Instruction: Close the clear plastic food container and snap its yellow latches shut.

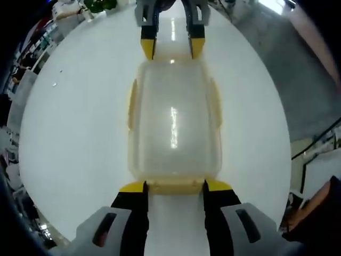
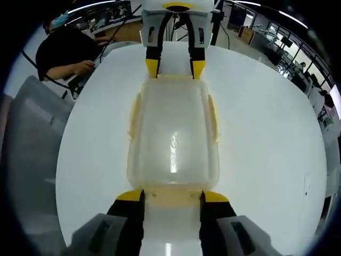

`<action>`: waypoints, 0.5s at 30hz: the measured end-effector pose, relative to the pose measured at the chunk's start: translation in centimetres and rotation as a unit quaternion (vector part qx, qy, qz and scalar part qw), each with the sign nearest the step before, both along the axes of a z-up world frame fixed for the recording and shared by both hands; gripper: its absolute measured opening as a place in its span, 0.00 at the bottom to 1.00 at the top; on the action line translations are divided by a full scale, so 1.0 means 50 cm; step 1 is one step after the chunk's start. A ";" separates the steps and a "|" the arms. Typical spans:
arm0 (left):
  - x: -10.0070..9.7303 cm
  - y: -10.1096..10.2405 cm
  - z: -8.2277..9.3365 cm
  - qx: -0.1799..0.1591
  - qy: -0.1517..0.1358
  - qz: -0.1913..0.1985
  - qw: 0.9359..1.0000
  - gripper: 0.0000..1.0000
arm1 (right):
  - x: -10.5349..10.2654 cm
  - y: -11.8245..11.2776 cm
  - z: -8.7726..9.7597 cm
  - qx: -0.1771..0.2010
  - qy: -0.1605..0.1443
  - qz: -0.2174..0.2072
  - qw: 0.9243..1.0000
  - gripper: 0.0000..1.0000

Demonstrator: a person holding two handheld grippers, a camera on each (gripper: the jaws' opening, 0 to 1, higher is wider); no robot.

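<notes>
The clear plastic container lies lengthwise on the round white table, its lid down on the tub. Yellow latches run along both long sides and sit at both short ends. My left gripper is open at the near end, its yellow tips on either side of the end latch. At the far end, my right gripper stands open too. In the right gripper view, the container has my right gripper straddling its near end latch. My left gripper sits at the far end.
A seated person in dark clothes works at the table's far left edge in the right gripper view. Grey floor lies beyond the table rim. Wide bare tabletop flanks both long sides of the container.
</notes>
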State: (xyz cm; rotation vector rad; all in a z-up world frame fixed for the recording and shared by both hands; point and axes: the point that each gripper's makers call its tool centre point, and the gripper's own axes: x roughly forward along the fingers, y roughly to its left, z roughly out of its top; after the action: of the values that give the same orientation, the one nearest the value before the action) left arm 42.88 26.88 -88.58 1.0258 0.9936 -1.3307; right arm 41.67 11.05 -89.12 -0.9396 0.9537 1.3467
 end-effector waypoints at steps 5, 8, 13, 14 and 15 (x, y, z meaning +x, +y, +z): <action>-0.001 0.001 0.001 -0.007 0.001 0.006 1.000 0.37 | 0.000 0.001 0.001 -0.002 -0.003 0.000 1.000 0.37; -0.003 0.001 0.000 -0.005 -0.001 0.009 1.000 0.37 | 0.000 0.001 0.001 -0.002 -0.002 0.001 1.000 0.37; -0.016 0.001 0.000 0.010 0.001 0.004 1.000 0.37 | -0.013 0.000 0.011 0.003 0.009 0.000 1.000 0.37; -0.017 0.000 0.000 0.012 0.001 0.005 1.000 0.37 | -0.013 0.000 0.017 0.008 0.011 -0.002 1.000 0.37; -0.019 0.000 0.002 0.011 0.002 0.008 1.000 0.37 | -0.014 -0.002 0.019 0.008 0.009 0.002 1.000 0.37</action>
State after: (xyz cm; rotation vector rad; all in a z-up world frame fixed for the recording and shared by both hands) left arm 41.95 26.87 -88.50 1.0308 1.0203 -1.3123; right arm 40.98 10.96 -88.15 -0.9185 0.9550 1.3660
